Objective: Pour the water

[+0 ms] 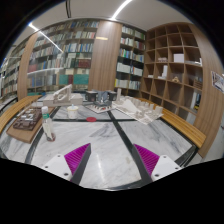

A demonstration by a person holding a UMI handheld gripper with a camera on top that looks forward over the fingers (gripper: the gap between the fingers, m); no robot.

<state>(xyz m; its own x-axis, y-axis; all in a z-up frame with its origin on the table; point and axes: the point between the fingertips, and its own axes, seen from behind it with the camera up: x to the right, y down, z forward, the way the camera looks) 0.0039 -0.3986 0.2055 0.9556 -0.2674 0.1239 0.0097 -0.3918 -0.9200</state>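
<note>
My gripper hangs over a white marble table crossed by dark lines. Its fingers stand wide open, magenta pads apart, with only bare tabletop between them. Far beyond the fingers, small items cluster at the table's far end: a dark boxy group, pale objects to its right and a clear, tall thing to its left. They are too small to tell a cup or bottle among them.
A wooden tray with small items sits on the table's left side. Wooden benches run along the left and right. Bookshelves fill the back wall, and a cubby shelf stands at right.
</note>
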